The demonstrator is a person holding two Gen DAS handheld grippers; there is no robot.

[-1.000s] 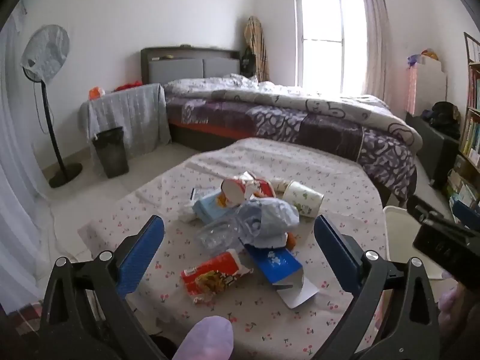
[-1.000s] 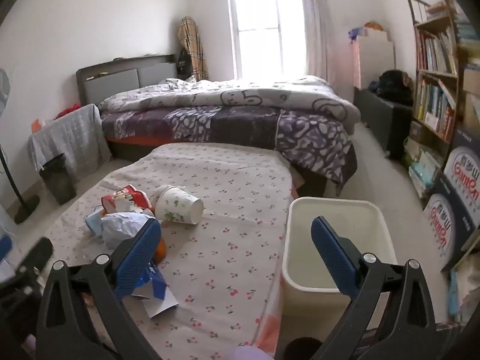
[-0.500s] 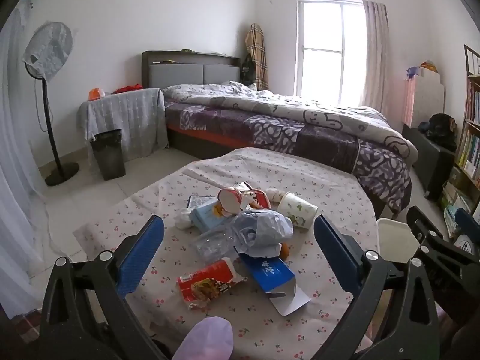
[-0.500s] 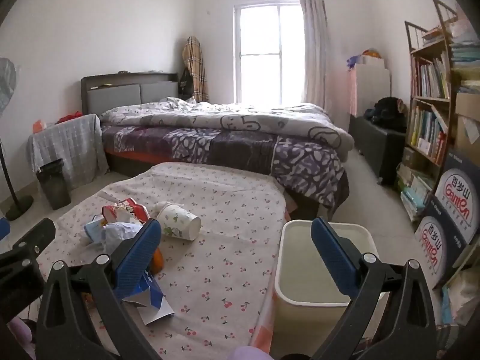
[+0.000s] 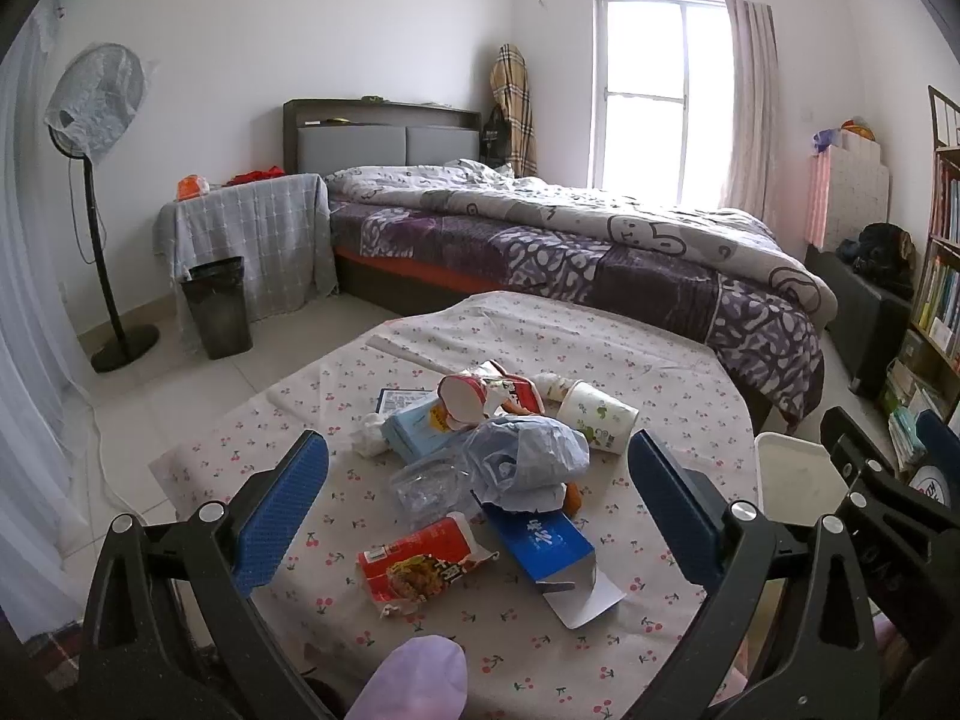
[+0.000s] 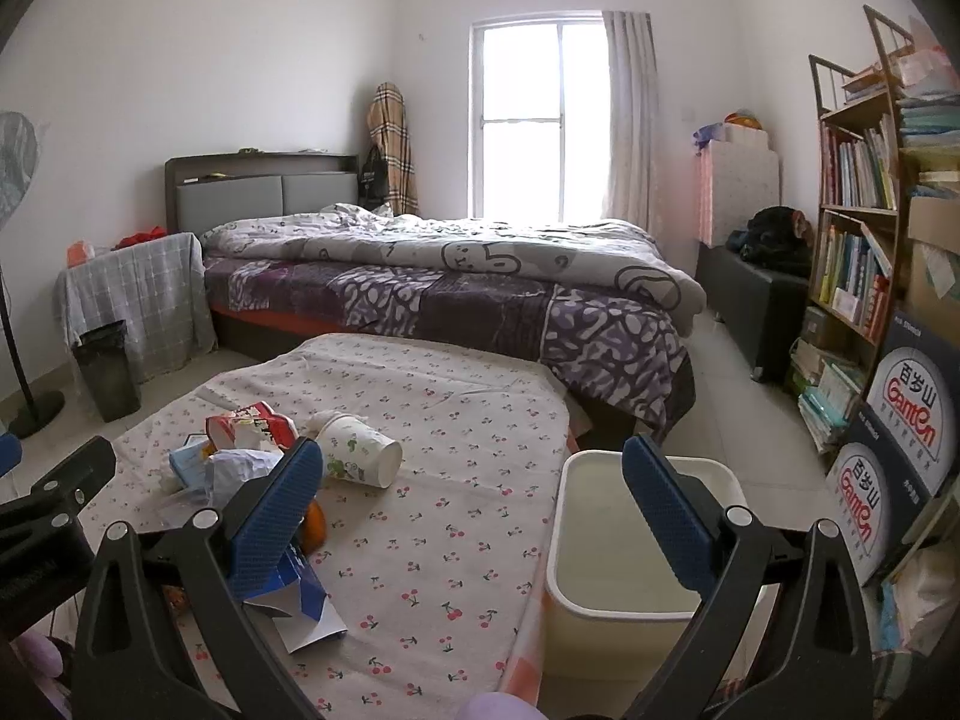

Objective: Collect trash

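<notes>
A pile of trash lies on the cherry-print table (image 5: 630, 360): a red noodle packet (image 5: 420, 561), a blue and white carton (image 5: 549, 549), a crumpled blue plastic bag (image 5: 528, 459), a clear wrapper (image 5: 429, 483), a light blue box (image 5: 414, 423), a red cup (image 5: 480, 393) and a paper cup (image 5: 597, 414) on its side. My left gripper (image 5: 477, 513) is open and empty, held above the pile's near side. My right gripper (image 6: 474, 516) is open and empty, over the table's right edge beside a cream bin (image 6: 636, 546). The paper cup (image 6: 357, 459) also shows in the right wrist view.
A bed (image 5: 570, 246) stands behind the table. A black waste basket (image 5: 219, 306) and a standing fan (image 5: 96, 102) are at the left. A bookshelf (image 6: 864, 210) and stacked water boxes (image 6: 900, 438) line the right wall. The cream bin's rim (image 5: 780, 450) shows right of the table.
Both grippers have risen and tilted up, so the table and trash sit lower and farther in view. Both stay open and empty. The trash has not moved.
</notes>
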